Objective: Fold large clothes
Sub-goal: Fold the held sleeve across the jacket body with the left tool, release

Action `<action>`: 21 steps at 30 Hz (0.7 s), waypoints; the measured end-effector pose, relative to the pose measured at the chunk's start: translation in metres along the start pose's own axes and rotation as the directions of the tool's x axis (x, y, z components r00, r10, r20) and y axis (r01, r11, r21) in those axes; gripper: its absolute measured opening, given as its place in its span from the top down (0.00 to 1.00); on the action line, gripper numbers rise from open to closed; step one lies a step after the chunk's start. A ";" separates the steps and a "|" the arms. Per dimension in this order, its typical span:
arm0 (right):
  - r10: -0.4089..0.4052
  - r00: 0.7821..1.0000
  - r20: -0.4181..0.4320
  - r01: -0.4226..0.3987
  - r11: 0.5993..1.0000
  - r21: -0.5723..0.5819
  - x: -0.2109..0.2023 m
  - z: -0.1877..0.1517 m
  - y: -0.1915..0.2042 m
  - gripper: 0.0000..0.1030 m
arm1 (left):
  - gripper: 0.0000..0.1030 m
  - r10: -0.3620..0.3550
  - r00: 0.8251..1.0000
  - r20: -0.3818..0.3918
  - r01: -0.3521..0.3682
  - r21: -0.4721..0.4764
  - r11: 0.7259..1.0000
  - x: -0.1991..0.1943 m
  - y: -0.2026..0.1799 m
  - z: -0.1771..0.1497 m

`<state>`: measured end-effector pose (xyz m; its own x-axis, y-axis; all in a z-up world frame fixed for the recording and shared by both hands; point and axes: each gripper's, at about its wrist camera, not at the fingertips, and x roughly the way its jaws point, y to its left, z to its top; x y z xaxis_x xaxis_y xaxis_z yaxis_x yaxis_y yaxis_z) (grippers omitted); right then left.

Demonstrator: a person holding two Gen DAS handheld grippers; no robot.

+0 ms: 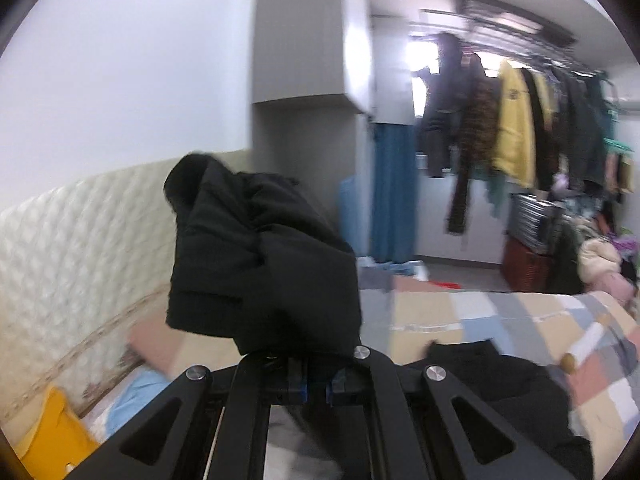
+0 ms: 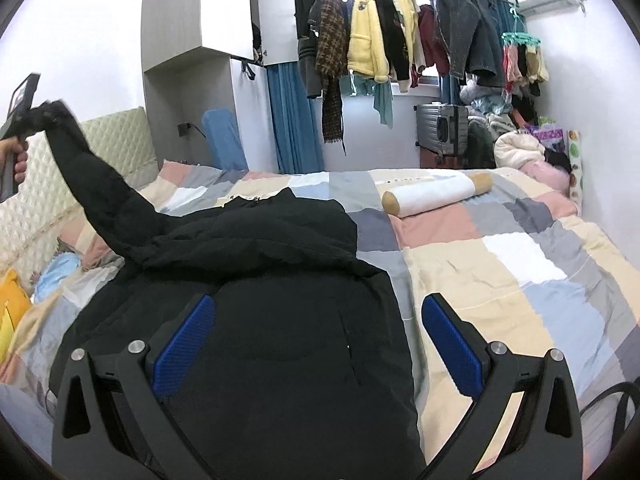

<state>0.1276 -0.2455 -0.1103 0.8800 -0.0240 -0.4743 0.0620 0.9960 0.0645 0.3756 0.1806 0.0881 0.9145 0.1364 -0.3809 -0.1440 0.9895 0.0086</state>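
Note:
A large black padded jacket [image 2: 272, 304] lies spread on the patchwork bed cover [image 2: 500, 264]. Its left sleeve [image 2: 100, 196] is lifted up and to the left. My left gripper [image 1: 316, 390] is shut on the sleeve's cuff [image 1: 260, 264], which bunches up in front of the left wrist camera. In the right wrist view the left gripper [image 2: 20, 120] shows high at the left edge. My right gripper [image 2: 316, 344] is open and empty, hovering just above the jacket's body, with blue pads [image 2: 184, 344] wide apart.
A white bolster pillow [image 2: 436, 194] lies on the bed beyond the jacket. A padded headboard [image 2: 48, 184] runs along the left. A yellow item [image 2: 12, 312] lies at the bed's left edge. Hanging clothes [image 2: 400, 32], a suitcase [image 2: 444, 130] and piled laundry fill the far wall.

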 end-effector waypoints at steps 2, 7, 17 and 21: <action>0.007 1.000 0.005 -0.007 1.000 0.009 -0.002 -0.001 -0.004 0.00 | 0.96 -0.043 0.999 -0.004 0.043 0.043 0.998 -0.002 -0.037 0.004; 0.019 1.000 0.011 -0.019 1.000 0.012 -0.001 -0.002 -0.010 0.00 | 0.96 -0.163 0.986 -0.024 0.165 0.098 0.981 0.000 -0.129 0.000; 0.025 1.000 0.004 -0.025 0.997 0.074 0.011 -0.003 -0.031 0.00 | 0.96 -0.322 0.932 -0.166 0.349 0.173 0.921 0.040 -0.298 -0.075; 0.028 0.999 -0.017 -0.026 0.995 0.093 0.023 -0.006 -0.037 0.00 | 0.96 -0.383 0.894 -0.234 0.421 0.145 0.895 0.061 -0.346 -0.132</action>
<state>0.1422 -0.2822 -0.1290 0.8734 0.0052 -0.4870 0.0823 0.9840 0.1580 0.4318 -0.1601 -0.0600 0.7837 -0.2679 -0.5604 0.3111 0.9502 -0.0192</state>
